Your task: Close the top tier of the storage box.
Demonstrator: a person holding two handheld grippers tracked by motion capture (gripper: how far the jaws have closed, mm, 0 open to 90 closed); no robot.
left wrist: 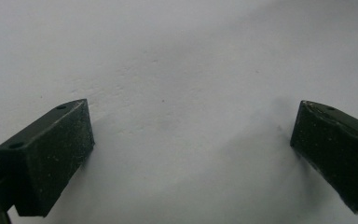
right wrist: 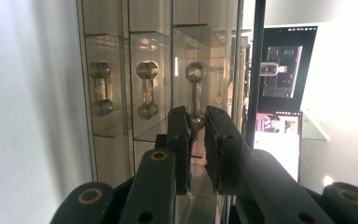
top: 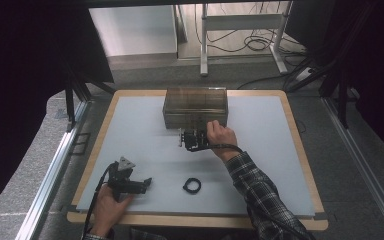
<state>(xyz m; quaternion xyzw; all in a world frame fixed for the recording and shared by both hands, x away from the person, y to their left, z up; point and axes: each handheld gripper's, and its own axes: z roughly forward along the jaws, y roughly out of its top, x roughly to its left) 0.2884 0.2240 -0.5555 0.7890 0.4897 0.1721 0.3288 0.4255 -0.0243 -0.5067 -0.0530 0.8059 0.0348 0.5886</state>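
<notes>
A person's right gripper (right wrist: 196,122) has its jaws nearly together on 1 of 3 handles (right wrist: 196,95) of a clear drawer box (top: 195,107) at the table's (top: 130,130) far middle. The left gripper (left wrist: 191,140) rests open on the near left. A skewed pull could slip the handle or drag the light box; a black ring (top: 192,186) lies nearby.

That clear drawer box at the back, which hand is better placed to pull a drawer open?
The right. The right gripper is up against the clear drawer box, jaws closed around a drawer handle. The left gripper rests open over bare table near the front edge, far from the box.
</notes>
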